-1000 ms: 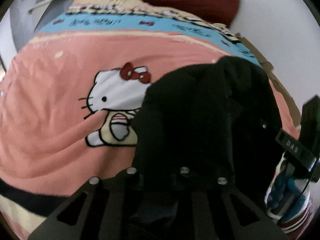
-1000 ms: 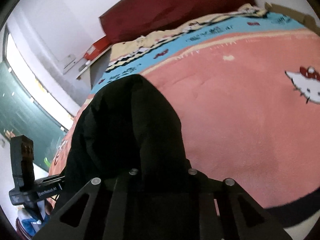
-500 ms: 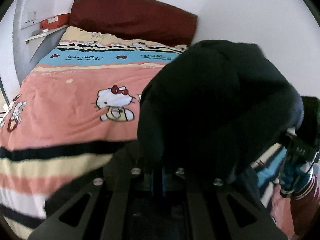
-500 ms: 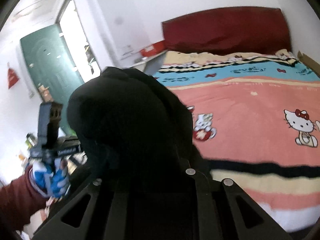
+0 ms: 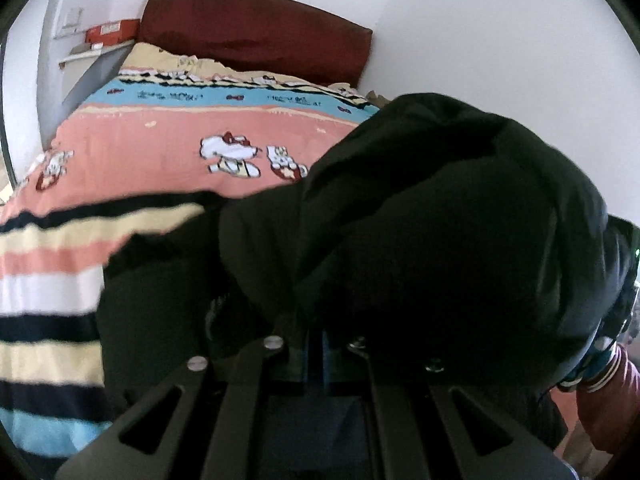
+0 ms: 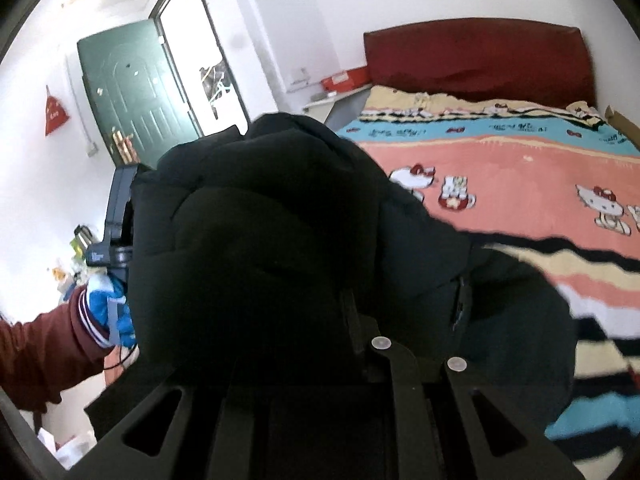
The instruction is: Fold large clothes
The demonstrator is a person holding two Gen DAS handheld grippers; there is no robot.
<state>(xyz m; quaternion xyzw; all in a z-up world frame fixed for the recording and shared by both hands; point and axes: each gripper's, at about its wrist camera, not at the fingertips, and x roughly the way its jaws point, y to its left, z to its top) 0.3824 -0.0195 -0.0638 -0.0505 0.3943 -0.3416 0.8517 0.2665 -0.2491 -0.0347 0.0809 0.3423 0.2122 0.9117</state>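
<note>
A large black padded jacket hangs bunched over both grippers, held up off the bed. My left gripper is shut on the jacket; cloth covers its fingertips. In the right wrist view the same jacket drapes over my right gripper, which is shut on it, fingertips hidden. The left gripper's body shows at the left of the right wrist view, in a blue-gloved hand. The jacket's lower part trails toward the striped foot of the bed.
The bed has a pink, blue and striped Hello Kitty blanket and a dark red headboard. A shelf with a red box stands at the bed's left. A green door is far left. White wall lies to the right.
Both grippers have lifted the jacket up off the blanket and pulled back toward the foot of the bed. The view now takes in the whole bed and room.
</note>
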